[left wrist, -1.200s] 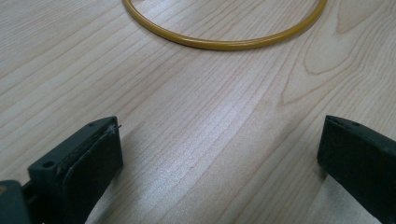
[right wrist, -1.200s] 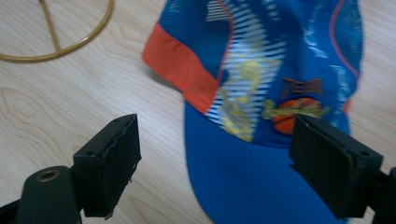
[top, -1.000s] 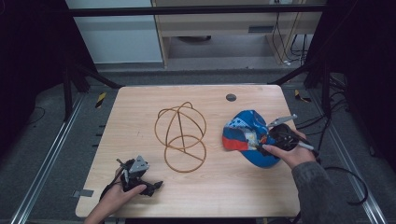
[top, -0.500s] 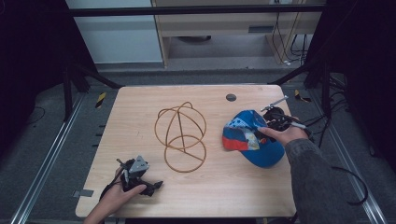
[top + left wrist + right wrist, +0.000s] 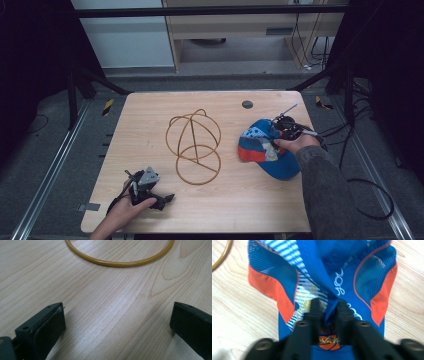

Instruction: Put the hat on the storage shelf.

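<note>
1. Your right gripper (image 5: 328,307) pinches a fold of the blue-and-orange mesh fabric cap (image 5: 267,148) at the bench's (image 5: 150,115) right side.
2. Your left gripper (image 5: 165,199) rests wide and empty (near corner).
3. The brown wire dome stand (image 5: 195,145) lies left of the cap.

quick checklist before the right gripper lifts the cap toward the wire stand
1. Right gripper pinched on cap fabric: ok, jaws nearly closed on a fold.
2. Grip deep enough to survive a lift: cannot tell.
3. Wire stand upright on the table: ok.
4. Left gripper open, apart from the stand's base ring: ok.
5. Path between cap and stand free of objects: ok.
</note>
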Available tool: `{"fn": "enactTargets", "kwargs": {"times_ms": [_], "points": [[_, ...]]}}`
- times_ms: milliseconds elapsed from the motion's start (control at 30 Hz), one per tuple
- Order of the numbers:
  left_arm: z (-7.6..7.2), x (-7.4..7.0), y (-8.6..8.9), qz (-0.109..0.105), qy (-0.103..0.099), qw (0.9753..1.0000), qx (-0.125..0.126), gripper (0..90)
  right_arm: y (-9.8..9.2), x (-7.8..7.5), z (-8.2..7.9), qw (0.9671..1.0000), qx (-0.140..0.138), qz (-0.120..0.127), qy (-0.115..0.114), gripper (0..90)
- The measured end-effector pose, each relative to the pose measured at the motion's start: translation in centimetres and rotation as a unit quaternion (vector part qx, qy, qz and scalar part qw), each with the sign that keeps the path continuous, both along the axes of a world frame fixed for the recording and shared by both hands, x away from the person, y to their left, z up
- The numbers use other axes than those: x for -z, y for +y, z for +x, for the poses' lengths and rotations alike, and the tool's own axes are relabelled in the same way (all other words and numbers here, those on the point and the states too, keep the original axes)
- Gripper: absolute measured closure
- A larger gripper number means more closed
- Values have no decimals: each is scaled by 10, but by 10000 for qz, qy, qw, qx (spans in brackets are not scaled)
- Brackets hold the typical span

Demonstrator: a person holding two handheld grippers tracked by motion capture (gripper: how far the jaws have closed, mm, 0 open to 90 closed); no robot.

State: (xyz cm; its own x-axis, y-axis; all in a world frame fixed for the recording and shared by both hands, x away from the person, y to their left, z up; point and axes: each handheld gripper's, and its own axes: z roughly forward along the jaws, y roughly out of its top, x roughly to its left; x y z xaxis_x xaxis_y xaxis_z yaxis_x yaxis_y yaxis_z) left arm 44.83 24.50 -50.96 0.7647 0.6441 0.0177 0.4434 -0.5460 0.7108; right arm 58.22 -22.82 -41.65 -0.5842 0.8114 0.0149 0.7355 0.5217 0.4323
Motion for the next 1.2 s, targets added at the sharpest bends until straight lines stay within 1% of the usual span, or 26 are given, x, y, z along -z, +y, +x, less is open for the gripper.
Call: {"fn": "enactTargets", "kwargs": {"times_ms": [100,167,233,300,433,600,767,800,967,1033,1100,1200], "points": [[0,0,0,1,-1,10000,0,0,-1,-1,0,10000,-56,73,34,886],[0,0,0,2,0,10000,2,0,-4,-2,-1,9999,-48,119,63,893],[0,0,0,11,8,10000,2,0,-7,-5,-3,9998,-60,183,41,896],[0,0,0,5,5,10000,3,0,-10,-11,-7,9997,-105,221,-27,897],[0,0,0,4,2,10000,-2,0,-14,-26,-11,9996,-189,205,-102,897],[0,0,0,10,5,10000,1,0,-15,-53,-18,9992,-248,181,-264,898],[0,0,0,8,6,10000,1,0,-14,-80,-23,9980,-338,258,-464,898],[0,0,0,9,5,10000,1,0,-13,-85,-24,9974,-381,274,-540,898],[0,0,0,18,11,10000,3,0,-9,-113,-30,9956,-482,314,-741,898],[0,0,0,17,12,10000,2,0,-7,-127,-32,9947,-508,290,-841,898],[0,0,0,17,13,10000,2,0,-4,-140,-35,9935,-535,323,-947,898],[0,0,0,16,13,10000,3,0,-1,-154,-39,9918,-606,344,-1071,898]]}}
